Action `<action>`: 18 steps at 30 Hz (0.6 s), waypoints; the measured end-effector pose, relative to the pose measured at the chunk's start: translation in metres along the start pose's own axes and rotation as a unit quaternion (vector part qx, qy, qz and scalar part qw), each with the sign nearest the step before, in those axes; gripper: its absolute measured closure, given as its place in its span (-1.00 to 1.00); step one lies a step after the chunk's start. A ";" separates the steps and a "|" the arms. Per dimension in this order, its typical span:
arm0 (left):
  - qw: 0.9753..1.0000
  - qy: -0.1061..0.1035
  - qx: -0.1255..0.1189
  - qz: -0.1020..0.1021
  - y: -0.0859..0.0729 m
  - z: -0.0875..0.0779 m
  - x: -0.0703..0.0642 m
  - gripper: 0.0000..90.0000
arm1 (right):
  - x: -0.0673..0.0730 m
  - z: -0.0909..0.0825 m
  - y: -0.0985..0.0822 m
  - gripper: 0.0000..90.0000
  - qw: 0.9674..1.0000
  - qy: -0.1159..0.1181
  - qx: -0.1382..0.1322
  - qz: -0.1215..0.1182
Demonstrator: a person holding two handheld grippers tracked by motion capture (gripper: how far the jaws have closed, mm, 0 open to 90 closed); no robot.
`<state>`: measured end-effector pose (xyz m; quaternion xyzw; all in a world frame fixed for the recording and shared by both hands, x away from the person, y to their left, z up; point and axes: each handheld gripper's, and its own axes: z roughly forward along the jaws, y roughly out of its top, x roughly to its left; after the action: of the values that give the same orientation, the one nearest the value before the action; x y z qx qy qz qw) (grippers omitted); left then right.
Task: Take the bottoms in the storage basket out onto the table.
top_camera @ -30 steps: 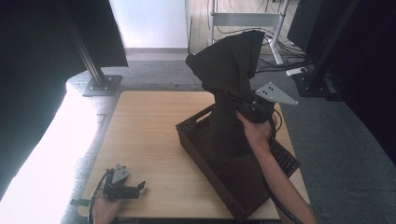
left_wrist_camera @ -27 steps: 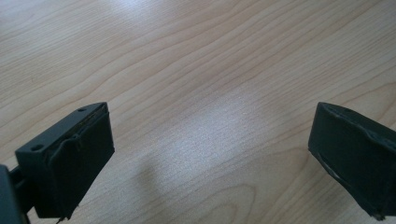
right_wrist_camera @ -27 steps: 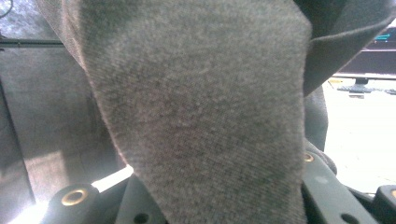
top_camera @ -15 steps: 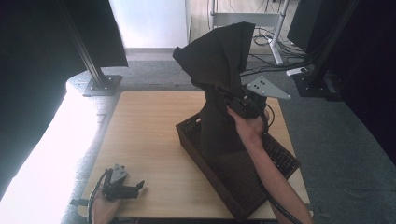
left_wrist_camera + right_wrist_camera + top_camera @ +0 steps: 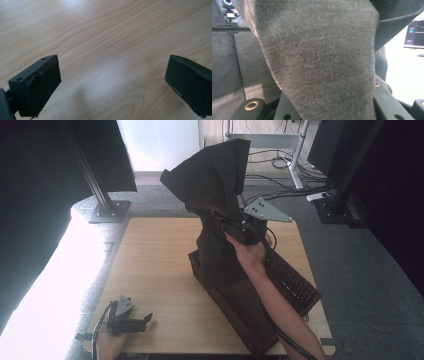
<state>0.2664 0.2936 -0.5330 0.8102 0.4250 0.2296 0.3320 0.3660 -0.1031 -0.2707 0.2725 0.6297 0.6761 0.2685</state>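
Since a second ago the right gripper [image 5: 235, 227] has carried the dark cloth [image 5: 215, 195] higher and toward eleven o'clock, so most of it now hangs clear above the basket [image 5: 295, 285]; only its lower end seems, from this angle, to trail inside. Its fingers are clamped on the cloth. The left gripper [image 5: 142, 322] rests at seven o'clock on the surface [image 5: 160, 265], fingers spread, empty.
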 end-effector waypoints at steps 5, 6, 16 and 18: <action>1.000 0.003 -0.003 -0.004 -0.001 -0.002 0.002 -1.00 | 0.013 0.014 0.000 0.42 1.000 0.018 0.001 -0.001; 1.000 0.003 -0.003 -0.004 -0.001 -0.002 0.003 -1.00 | 0.016 0.016 0.000 0.42 1.000 0.020 0.000 -0.001; 1.000 0.007 -0.004 -0.008 -0.002 -0.005 0.006 -1.00 | 0.034 0.034 -0.003 0.42 0.999 0.044 -0.002 -0.001; 1.000 0.008 -0.004 -0.009 -0.003 -0.005 0.007 -0.99 | 0.038 0.038 -0.004 0.42 0.999 0.049 -0.002 -0.001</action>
<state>0.2652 0.3024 -0.5308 0.8031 0.4340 0.2344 0.3343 0.3657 -0.0490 -0.2711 0.2373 0.6412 0.6897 0.2385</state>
